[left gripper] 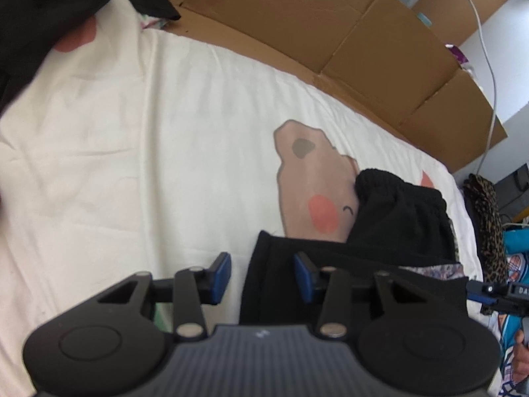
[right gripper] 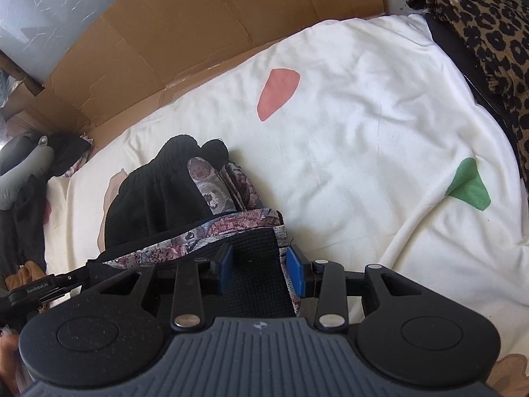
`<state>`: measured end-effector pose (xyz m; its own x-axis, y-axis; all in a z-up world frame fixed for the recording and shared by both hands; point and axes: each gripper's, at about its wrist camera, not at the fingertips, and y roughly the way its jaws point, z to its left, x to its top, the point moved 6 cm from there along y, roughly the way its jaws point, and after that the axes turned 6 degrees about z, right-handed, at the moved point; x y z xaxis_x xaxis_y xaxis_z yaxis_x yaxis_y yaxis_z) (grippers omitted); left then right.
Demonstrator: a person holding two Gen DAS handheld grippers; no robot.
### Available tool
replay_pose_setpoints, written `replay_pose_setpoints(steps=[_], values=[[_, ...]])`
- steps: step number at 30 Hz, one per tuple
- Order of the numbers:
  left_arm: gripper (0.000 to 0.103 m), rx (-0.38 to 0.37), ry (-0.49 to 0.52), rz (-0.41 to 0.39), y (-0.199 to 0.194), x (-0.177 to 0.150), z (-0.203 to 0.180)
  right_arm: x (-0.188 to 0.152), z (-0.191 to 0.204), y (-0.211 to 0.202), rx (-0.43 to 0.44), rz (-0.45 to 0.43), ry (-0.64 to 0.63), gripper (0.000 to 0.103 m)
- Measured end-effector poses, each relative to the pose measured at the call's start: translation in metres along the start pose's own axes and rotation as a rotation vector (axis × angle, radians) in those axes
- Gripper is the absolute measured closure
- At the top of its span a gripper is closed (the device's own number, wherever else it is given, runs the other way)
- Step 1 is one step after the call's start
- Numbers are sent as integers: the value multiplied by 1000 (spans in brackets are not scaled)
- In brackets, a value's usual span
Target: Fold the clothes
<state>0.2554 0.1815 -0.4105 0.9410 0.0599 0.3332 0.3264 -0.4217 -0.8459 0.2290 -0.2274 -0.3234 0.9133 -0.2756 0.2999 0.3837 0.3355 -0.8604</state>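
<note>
Straddling the near edge of a black garment (right gripper: 251,264), the right gripper (right gripper: 259,273) has its blue pads apart with the knit cloth lying between them, not pinched as far as I can tell. The left gripper (left gripper: 263,278) stands equally wide; its right pad sits over the same garment's dark corner, its left pad over bare white bedsheet (left gripper: 132,165). The garment, black with a floral patterned lining (right gripper: 215,185), lies bunched into a compact heap from the pads toward twelve o'clock, atop the sheet's cartoon print. At eleven o'clock, flattened cardboard (right gripper: 148,33) lines the bed; at two, a leopard-print cloth (right gripper: 479,26).

This could be grippers arriving to take the near hem, or letting go after a fold. Any further fold would need both pads closing on the two near corners.
</note>
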Motion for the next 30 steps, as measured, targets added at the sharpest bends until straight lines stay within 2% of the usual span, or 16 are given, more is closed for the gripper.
replay_pose_setpoints(steps=[1, 2, 7, 10, 12, 14, 18, 22, 26, 30], values=[[73, 9, 10, -6, 1, 0, -2, 0, 0, 0, 0, -3, 1, 66], [73, 26, 25, -11, 1, 0, -4, -1, 0, -1, 1, -7, 3, 66], [72, 32, 99, -34, -4, -3, -22, -2, 0, -4, 27, -21, 11, 69], [72, 69, 140, -10, 4, -7, -25, -3, -2, -3, 28, -20, 11, 77], [74, 86, 150, -9, 7, -9, -24, -4, -2, -4, 30, -27, 12, 83], [81, 104, 161, -28, 4, -9, -25, -5, -2, -6, 32, -35, 14, 87], [82, 146, 199, -57, -10, -10, -27, -6, 3, -10, 42, -44, -9, 87], [82, 125, 195, -54, -8, -9, -28, -6, 4, -10, 29, -48, -21, 84], [82, 100, 185, -49, -4, -7, -29, -5, 0, -7, 32, -49, 6, 76], [82, 77, 191, -43, 0, -6, -34, -4, -4, -1, 34, -47, 20, 76]])
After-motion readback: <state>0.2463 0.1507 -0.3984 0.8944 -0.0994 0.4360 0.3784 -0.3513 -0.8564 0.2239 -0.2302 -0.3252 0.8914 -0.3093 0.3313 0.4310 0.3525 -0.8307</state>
